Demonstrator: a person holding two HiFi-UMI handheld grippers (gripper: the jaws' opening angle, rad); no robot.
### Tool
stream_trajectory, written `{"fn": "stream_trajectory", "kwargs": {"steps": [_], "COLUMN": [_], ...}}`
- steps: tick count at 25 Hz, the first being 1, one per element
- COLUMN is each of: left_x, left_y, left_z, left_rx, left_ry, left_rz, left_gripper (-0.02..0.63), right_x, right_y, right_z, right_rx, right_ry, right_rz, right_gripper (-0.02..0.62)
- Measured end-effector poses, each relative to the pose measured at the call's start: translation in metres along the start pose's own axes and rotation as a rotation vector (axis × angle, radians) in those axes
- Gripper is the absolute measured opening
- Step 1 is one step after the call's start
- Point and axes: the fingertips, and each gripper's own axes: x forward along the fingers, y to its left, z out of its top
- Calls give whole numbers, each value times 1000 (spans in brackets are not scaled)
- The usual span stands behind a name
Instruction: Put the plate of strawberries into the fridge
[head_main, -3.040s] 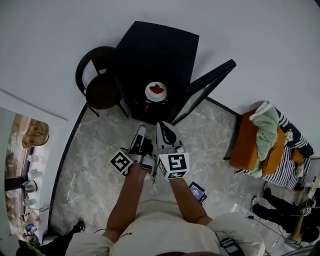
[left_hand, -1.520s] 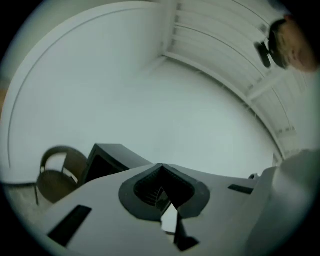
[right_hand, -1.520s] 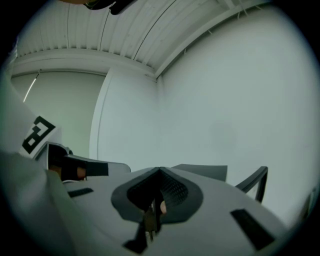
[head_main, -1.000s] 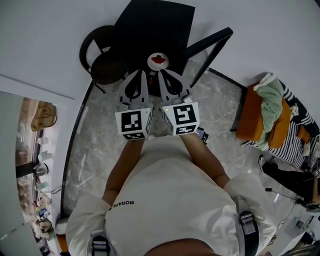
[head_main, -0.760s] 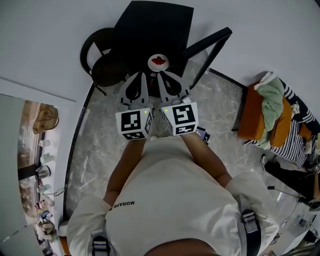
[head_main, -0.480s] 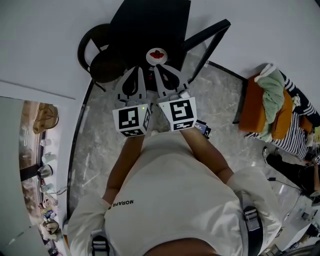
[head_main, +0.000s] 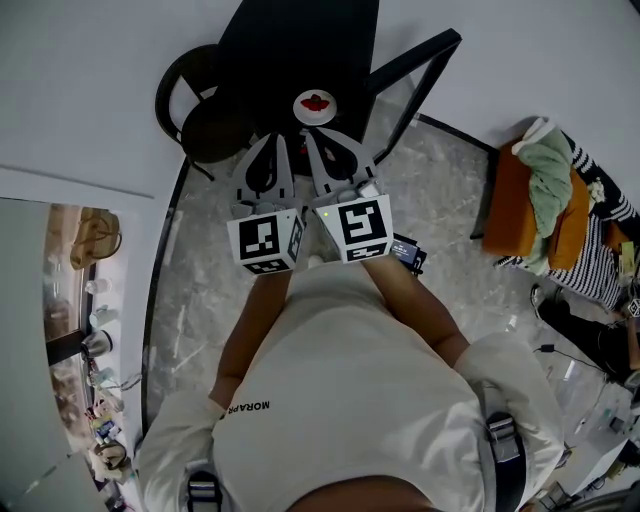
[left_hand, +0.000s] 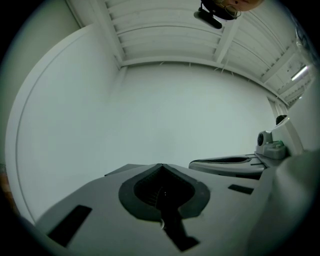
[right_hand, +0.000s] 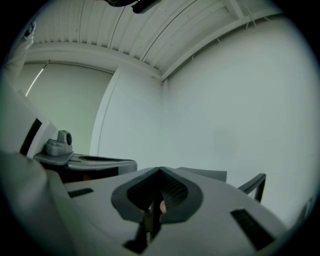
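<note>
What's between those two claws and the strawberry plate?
Nothing: in the head view, only a short dark stretch separates left gripper and right gripper from the plate.

Strawberry plate (head_main: 314, 104) rests on the black top (head_main: 300, 40).

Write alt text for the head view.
Seen from above, a person holds two shut grippers side by side, the left gripper and right gripper pointing toward a plate of strawberries at the front of a black fridge whose door stands open. A black chair stands to the fridge's left.
</note>
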Motion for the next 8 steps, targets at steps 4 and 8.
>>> {"fn": "stream_trajectory", "kwargs": {"steps": [4,8], "left_x": [-1,0], "left_y": [0,-1], "left_z": [-2,-5], "left_rx": [-3,-10], "left_ry": [2,2], "left_rz": [-2,-7], "left_gripper": [2,2], "right_x": [0,1], "right_y": [0,-1], "right_z": [-1,-3], "right_rx": [3,8], "right_ry": [0,-2], "right_rz": [-4,-3], "right_gripper": [5,5]}}
